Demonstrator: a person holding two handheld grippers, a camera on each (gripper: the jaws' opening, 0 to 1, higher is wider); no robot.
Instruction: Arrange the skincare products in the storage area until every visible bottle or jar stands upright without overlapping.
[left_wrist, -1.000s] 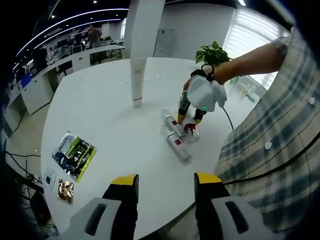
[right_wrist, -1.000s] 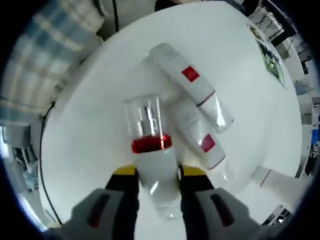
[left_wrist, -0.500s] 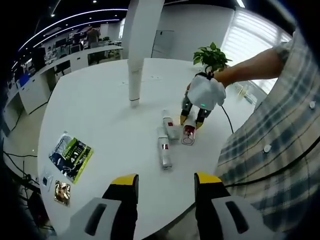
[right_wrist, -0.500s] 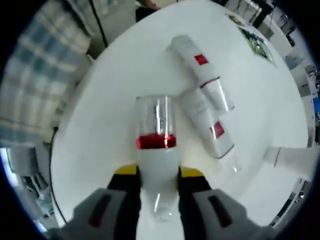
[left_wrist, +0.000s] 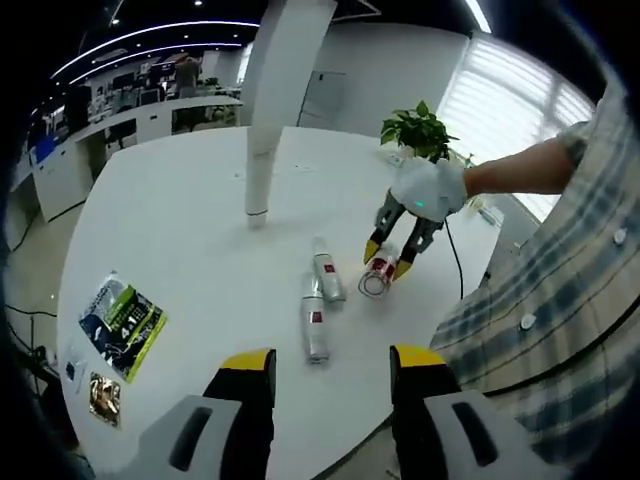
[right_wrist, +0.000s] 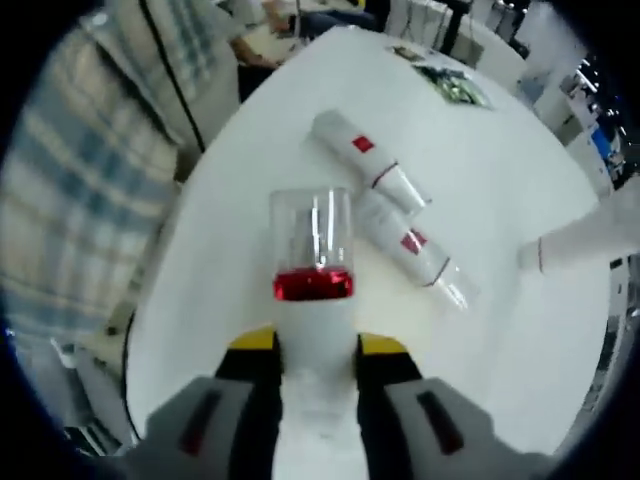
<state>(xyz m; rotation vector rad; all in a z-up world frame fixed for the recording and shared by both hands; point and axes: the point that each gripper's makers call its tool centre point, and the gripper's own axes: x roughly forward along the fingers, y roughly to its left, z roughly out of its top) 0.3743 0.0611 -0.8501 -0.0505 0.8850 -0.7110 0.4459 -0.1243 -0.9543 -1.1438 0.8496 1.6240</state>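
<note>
Your right tongs are clamped on a white bottle with a red band and a clear cap; the cap points away from the tongs and the bottle is lifted off the tabletop. What the bottle contains cannot be seen.

Beyond the held bottle, two more white bottles lie on their sides, touching each other.

In the left gripper view, your left tongs stand released, jaws apart, holding nothing, above the near edge of the tabletop. The right tongs appear ahead and to the right, gripping the bottle just beside the lying pair.

A leaflet lies far left of the left tongs. Bare tabletop surrounds the bottles on all sides.
</note>
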